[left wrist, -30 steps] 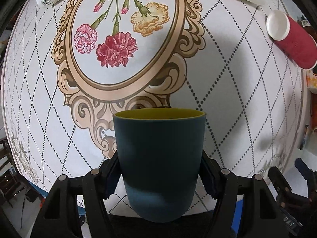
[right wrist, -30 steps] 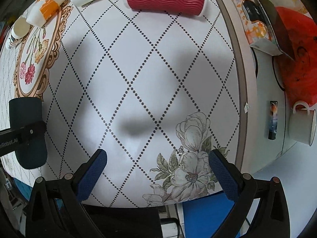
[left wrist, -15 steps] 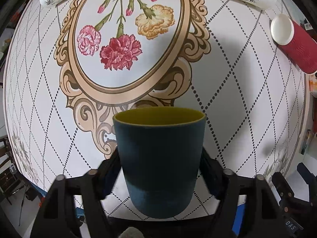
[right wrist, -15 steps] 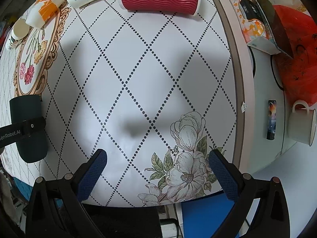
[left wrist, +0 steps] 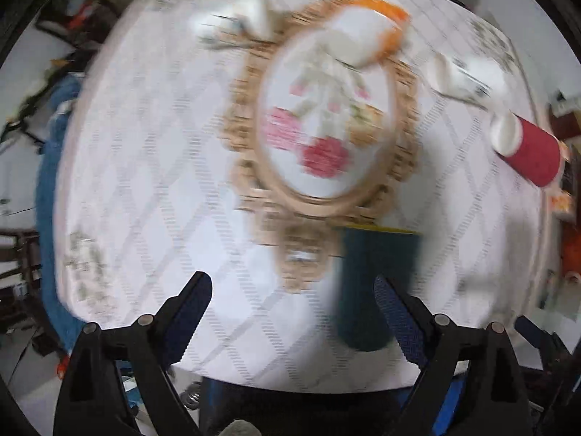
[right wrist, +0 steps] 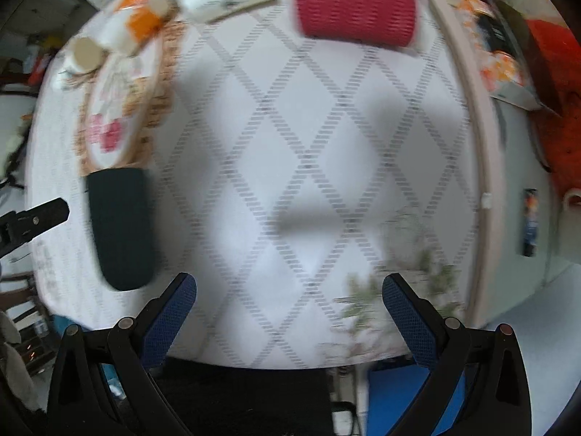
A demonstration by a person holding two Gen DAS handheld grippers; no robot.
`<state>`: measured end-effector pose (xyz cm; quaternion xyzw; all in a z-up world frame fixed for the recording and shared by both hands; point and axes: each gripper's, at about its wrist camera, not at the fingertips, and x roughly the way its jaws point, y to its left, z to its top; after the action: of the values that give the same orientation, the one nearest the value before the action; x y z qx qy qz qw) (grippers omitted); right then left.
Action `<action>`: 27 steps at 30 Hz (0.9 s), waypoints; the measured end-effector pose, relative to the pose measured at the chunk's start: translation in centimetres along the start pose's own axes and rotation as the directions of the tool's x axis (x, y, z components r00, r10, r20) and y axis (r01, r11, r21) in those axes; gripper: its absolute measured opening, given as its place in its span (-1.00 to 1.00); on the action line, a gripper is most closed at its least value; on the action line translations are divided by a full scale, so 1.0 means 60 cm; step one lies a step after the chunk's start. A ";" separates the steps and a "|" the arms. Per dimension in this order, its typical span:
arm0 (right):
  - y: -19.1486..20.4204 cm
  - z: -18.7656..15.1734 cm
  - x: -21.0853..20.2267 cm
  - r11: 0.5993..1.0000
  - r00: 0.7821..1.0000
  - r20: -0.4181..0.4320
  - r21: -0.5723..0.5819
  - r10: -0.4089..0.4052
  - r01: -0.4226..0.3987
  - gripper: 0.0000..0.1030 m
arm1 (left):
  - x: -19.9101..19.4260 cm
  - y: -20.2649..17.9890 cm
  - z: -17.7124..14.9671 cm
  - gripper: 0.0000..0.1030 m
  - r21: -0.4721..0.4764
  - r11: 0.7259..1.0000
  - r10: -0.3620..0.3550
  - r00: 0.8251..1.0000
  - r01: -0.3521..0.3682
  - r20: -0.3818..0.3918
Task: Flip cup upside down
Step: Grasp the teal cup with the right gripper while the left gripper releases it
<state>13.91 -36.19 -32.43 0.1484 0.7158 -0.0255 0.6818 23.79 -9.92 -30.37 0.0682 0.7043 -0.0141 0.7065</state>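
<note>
My left claw is open and holds nothing; the dark cup stands upright on the table, just beside its right finger. My right claw is open too, with the cup far to its left. I judge the flip not yet done, so next I must grasp it again.

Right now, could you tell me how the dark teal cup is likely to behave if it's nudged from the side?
The dark teal cup looks tall and narrower at the base, so it may tip rather than slide. Its walls look rigid and smooth, likely plastic, so probably light and a bit slippery. Neither the left tongs nor the right tongs hold it.
</note>
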 end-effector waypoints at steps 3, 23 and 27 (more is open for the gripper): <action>0.049 -0.003 -0.001 0.998 1.000 0.008 -0.046 0.030 -0.030 1.00 | 0.000 0.044 -0.007 0.78 -0.039 0.998 0.044 0.999 -0.044 0.013; 0.238 0.024 -0.051 0.911 0.995 0.024 -0.401 -0.097 0.098 0.75 | 0.046 0.152 -0.038 0.78 -0.052 0.998 0.037 0.999 -0.036 0.023; 0.300 -0.013 -0.084 0.587 0.931 0.269 -0.722 -0.248 0.365 0.75 | 0.062 0.150 -0.036 0.78 -0.007 1.000 0.016 1.000 -0.016 0.021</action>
<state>17.71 -19.73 -24.42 -0.2802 0.6244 0.1500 0.7135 22.72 -0.48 -33.40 0.0713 0.6963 -0.0069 0.7142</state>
